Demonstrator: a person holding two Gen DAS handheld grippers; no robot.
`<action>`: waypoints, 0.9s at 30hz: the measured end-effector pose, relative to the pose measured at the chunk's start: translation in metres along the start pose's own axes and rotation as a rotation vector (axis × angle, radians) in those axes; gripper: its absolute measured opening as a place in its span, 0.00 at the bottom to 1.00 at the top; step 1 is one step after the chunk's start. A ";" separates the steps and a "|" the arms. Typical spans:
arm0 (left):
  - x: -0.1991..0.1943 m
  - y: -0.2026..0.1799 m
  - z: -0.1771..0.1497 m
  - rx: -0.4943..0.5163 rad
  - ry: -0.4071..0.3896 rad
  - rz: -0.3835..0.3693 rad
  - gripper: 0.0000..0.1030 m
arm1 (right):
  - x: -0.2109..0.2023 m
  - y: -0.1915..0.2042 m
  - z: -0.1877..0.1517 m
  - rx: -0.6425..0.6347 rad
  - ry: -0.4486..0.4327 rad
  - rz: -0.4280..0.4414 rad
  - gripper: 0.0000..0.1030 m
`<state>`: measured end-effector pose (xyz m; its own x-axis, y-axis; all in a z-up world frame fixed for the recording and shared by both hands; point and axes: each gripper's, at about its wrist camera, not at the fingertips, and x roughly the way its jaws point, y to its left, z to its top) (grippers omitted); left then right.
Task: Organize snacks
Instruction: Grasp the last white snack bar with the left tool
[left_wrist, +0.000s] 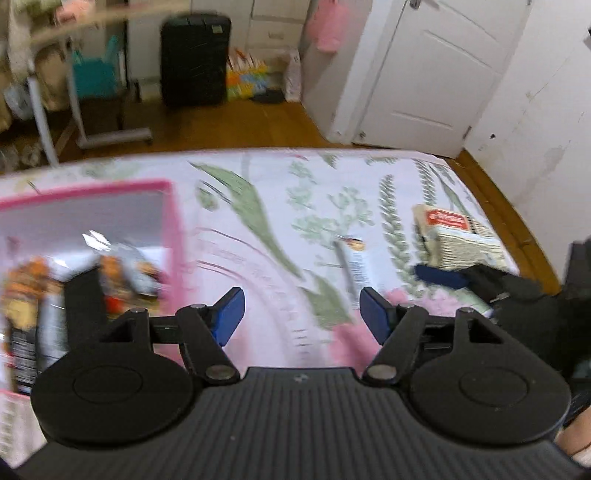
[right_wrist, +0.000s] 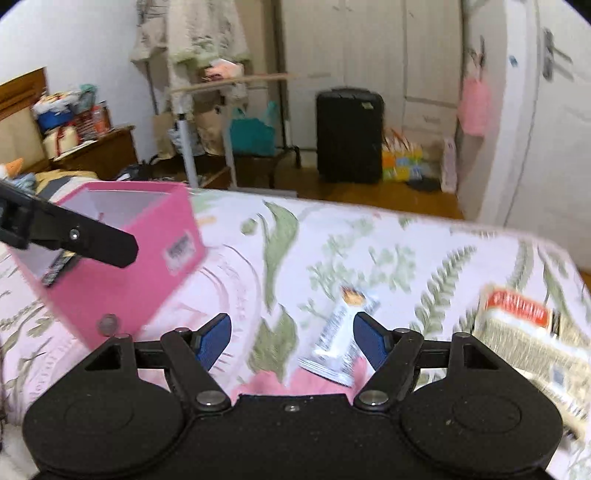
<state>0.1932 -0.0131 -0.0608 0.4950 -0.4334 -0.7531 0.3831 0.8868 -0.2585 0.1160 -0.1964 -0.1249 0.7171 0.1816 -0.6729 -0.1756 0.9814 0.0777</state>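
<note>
While both grippers hang over floral bedspread (right_wrist: 424, 258), pink box (right_wrist: 122, 258) serves as landmark; box open-topped, several snack packets (left_wrist: 122, 273) already inside, blurred, so likely collection bin; left gripper (left_wrist: 301, 314) just beside box, fingers apart, nothing between, probably free after drop; white snack sachet (right_wrist: 341, 332) lies well right of box, flat on spread; right gripper (right_wrist: 291, 339) above it, fingers spread, nothing gripped; beige cracker pack (right_wrist: 532, 339) farther right, awaiting turn.
</note>
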 end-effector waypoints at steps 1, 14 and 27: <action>0.012 -0.004 0.001 -0.015 0.010 -0.016 0.65 | 0.008 -0.005 -0.004 0.021 0.008 0.001 0.71; 0.147 -0.038 0.005 -0.021 0.103 -0.068 0.24 | 0.055 -0.040 -0.032 0.166 -0.001 0.055 0.45; 0.111 -0.038 -0.003 -0.095 0.181 -0.168 0.22 | 0.014 -0.015 -0.023 0.169 0.038 0.035 0.36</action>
<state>0.2309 -0.0946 -0.1363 0.2795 -0.5472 -0.7889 0.3684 0.8199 -0.4382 0.1127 -0.2104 -0.1525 0.6863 0.2164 -0.6944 -0.0817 0.9716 0.2220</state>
